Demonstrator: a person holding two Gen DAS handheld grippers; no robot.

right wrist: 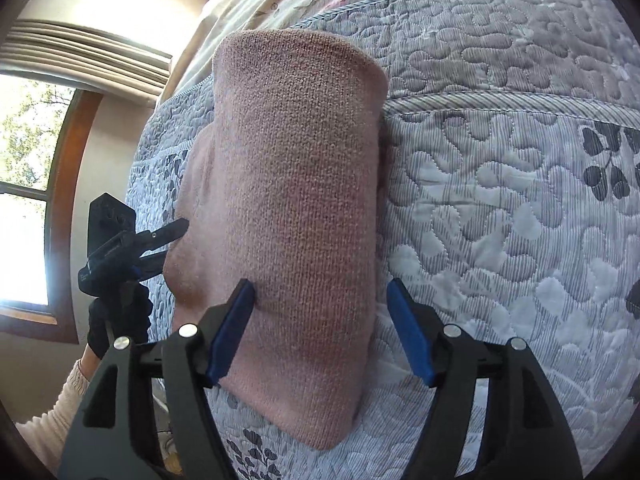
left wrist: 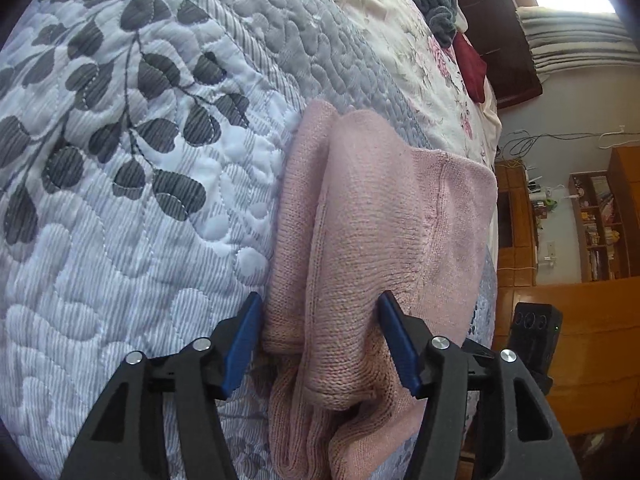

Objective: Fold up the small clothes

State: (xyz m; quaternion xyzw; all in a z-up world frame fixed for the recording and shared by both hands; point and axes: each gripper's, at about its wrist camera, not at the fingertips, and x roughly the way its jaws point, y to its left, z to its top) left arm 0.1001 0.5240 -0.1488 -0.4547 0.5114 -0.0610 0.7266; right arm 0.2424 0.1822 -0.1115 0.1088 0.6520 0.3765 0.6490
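Pink knitted garment [left wrist: 360,240], folded, mid-frame on grey leaf-print quilted bedspread [left wrist: 120,200]; left claw [left wrist: 320,344] and right claw [right wrist: 320,332] both spread wide, straddling it.

The left gripper [left wrist: 320,320] has its blue-padded fingers [left wrist: 244,340] spread wide apart, jaws clearly parted. The right gripper [right wrist: 320,308] likewise stands with its fingers [right wrist: 230,332] well apart. In the right wrist view the left gripper appears off to the left of the right tongs, held by a black-gloved hand [right wrist: 120,320] with a cream sleeve [right wrist: 60,412] below it.
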